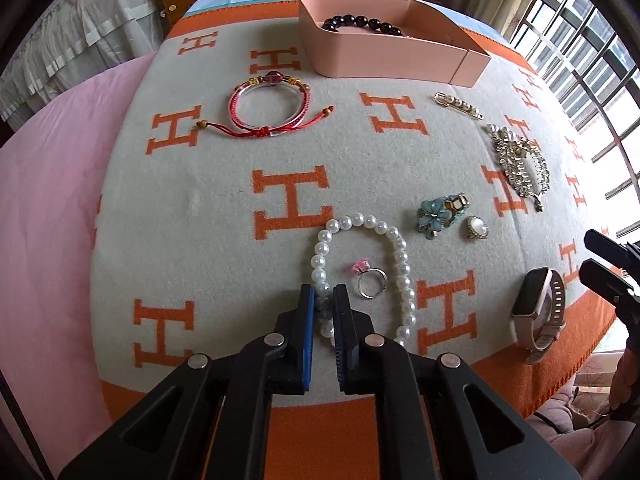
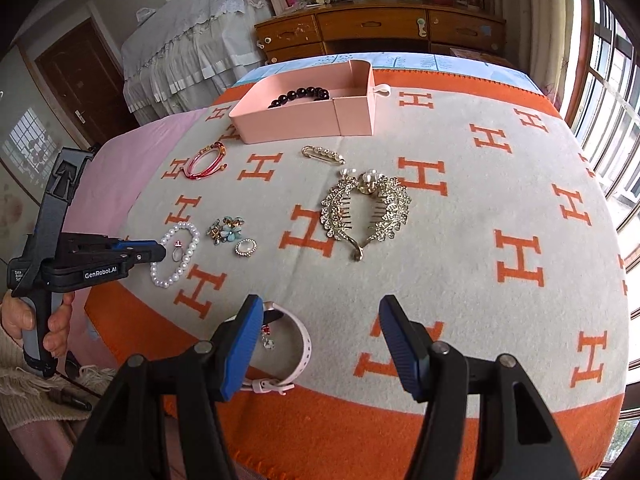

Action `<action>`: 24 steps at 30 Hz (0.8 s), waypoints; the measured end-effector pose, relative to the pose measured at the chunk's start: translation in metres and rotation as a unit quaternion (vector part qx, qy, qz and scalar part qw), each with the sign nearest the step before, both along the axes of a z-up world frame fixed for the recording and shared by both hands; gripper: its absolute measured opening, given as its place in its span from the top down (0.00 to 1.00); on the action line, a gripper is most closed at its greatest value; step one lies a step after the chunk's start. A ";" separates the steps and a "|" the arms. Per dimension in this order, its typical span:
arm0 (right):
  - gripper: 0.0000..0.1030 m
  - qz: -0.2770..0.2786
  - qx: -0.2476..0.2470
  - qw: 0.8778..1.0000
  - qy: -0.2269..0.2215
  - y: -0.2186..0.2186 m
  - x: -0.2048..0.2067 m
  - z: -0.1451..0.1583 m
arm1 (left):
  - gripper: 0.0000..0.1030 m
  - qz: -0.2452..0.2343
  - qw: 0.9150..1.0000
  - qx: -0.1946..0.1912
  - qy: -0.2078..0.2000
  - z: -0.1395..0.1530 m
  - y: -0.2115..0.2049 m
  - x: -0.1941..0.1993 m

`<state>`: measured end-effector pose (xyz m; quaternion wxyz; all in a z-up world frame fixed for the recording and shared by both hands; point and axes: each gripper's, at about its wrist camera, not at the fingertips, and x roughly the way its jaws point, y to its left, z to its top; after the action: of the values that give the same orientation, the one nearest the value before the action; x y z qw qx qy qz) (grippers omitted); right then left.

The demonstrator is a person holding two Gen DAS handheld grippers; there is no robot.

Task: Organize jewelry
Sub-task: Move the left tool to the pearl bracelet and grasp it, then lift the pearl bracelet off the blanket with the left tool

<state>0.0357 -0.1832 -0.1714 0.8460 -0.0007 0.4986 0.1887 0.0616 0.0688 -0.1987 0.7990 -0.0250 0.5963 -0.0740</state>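
Note:
A white pearl bracelet (image 1: 376, 226) lies on the orange-and-grey blanket; it also shows in the right wrist view (image 2: 188, 248). My left gripper (image 1: 323, 304) is shut on its near-left beads. A silver ring with a pink stone (image 1: 370, 278) lies inside the loop. A pink box (image 1: 384, 50) at the back holds a black bead bracelet (image 1: 360, 24). My right gripper (image 2: 320, 320) is open and empty above the blanket, with a white watch (image 2: 294, 356) beside its left finger.
On the blanket lie a red cord bracelet (image 1: 266, 110), a pearl pin (image 1: 458, 105), a rhinestone hair comb (image 2: 366, 210), a blue flower piece (image 1: 438, 216), an oval ring (image 1: 477, 227) and the watch (image 1: 538, 308). A wooden dresser (image 2: 376, 30) stands behind.

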 end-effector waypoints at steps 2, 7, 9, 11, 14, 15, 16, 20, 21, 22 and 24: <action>0.41 0.002 0.003 1.000 0.001 0.000 0.001 -0.001 | 0.95 0.000 1.000 -0.018 -0.003 0.001 -0.002 0.000; 0.41 0.003 0.005 1.000 -0.003 -0.002 0.002 0.001 | 0.95 0.017 0.998 -0.056 -0.026 0.014 0.005 -0.001; 0.41 0.002 0.007 1.000 -0.002 -0.003 0.003 0.001 | 0.95 0.025 0.996 -0.072 -0.039 0.023 0.012 -0.002; 0.41 0.001 0.009 1.000 0.000 -0.003 0.004 0.000 | 0.95 0.032 0.995 -0.083 -0.054 0.034 0.017 -0.003; 0.41 -0.003 0.010 1.000 0.000 -0.003 0.005 0.000 | 0.95 0.032 0.992 -0.099 -0.074 0.049 0.020 -0.006; 0.41 -0.004 0.011 1.000 0.001 -0.003 0.006 0.000 | 0.95 0.031 0.991 -0.103 -0.081 0.055 0.021 -0.006; 0.41 -0.005 0.011 1.000 0.001 -0.003 0.007 0.000 | 0.95 0.030 0.990 -0.106 -0.086 0.059 0.020 -0.007; 0.41 -0.001 0.005 1.000 0.002 0.002 0.006 -0.001 | 0.95 0.021 0.987 -0.121 -0.103 0.072 0.017 -0.009; 0.41 0.001 0.003 1.000 0.002 0.004 0.006 0.000 | 0.95 0.019 0.987 -0.121 -0.107 0.074 0.016 -0.010; 0.41 0.003 0.000 1.000 0.001 0.006 0.005 0.000 | 0.95 0.018 0.986 -0.122 -0.112 0.076 0.015 -0.011; 0.41 0.007 -0.004 1.000 -0.001 0.008 0.003 0.001 | 0.95 0.015 0.984 -0.125 -0.123 0.081 0.014 -0.013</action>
<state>0.0388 -0.1749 -0.1707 0.8451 -0.0075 0.4986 0.1927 0.0484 0.0827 -0.1174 0.8576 -0.1246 0.4794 -0.1382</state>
